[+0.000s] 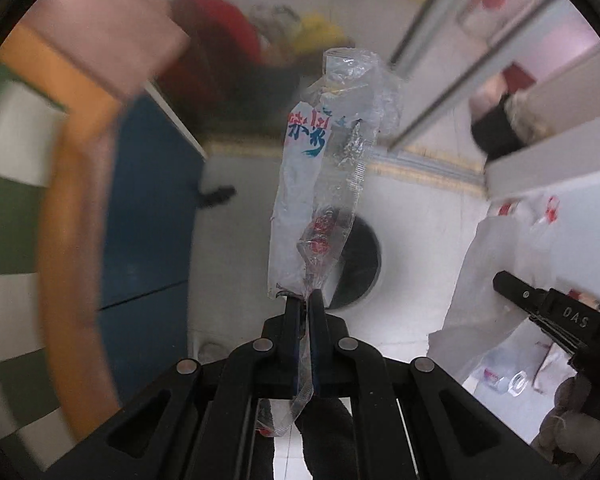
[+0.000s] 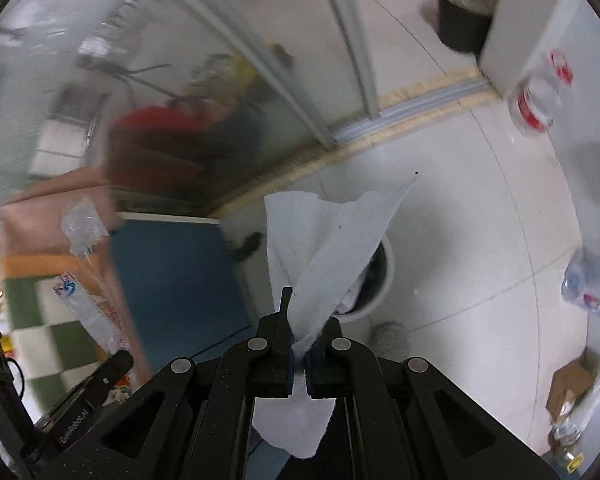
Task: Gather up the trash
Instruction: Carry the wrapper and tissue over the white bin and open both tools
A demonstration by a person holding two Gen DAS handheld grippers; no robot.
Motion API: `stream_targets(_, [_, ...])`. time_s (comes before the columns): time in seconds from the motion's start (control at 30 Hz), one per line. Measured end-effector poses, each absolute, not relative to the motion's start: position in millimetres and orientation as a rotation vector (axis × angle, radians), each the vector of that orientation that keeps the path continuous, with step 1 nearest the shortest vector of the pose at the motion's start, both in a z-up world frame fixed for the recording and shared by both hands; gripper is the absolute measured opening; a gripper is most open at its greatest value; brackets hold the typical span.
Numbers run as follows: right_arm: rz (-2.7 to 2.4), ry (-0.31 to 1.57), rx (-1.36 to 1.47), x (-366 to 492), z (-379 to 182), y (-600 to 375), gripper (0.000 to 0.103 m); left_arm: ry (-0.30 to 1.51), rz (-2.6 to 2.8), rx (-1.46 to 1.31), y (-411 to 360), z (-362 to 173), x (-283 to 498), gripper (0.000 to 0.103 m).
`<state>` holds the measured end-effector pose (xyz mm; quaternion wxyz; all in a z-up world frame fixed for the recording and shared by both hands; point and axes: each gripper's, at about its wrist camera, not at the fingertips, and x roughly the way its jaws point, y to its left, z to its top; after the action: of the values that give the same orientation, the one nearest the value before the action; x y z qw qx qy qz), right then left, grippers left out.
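From the left wrist, the left gripper (image 1: 305, 294) is clamping its jaws together on a crumpled clear plastic wrapper (image 1: 320, 176) with red and blue print; the wrapper is running between the fingers and standing out well past the tips, over a round white bin (image 1: 374, 276) with a dark inside on the white tiled floor (image 1: 420, 216). A blue panel (image 1: 152, 208) is showing to the left and a blurred sliding-door track (image 1: 428, 162) beyond. From the right wrist, the right gripper (image 2: 298, 314) is pinching a white paper tissue (image 2: 332, 248) between nearly closed jaws, the sheet fanning out past the tips and partly covering the same bin (image 2: 380, 284). Plastic bottles (image 2: 590, 290) are lying on the floor to the right, near a small cardboard box (image 2: 570, 384).
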<state>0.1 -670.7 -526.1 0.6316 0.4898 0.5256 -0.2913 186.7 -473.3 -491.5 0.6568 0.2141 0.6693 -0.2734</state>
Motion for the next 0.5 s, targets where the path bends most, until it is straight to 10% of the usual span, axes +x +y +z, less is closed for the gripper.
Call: stream_targets(0.5, [-0.530,1.339,1.234,16,-825,-692,0.004,1.820,-0.685,0.614,-530,-768,186,0.003])
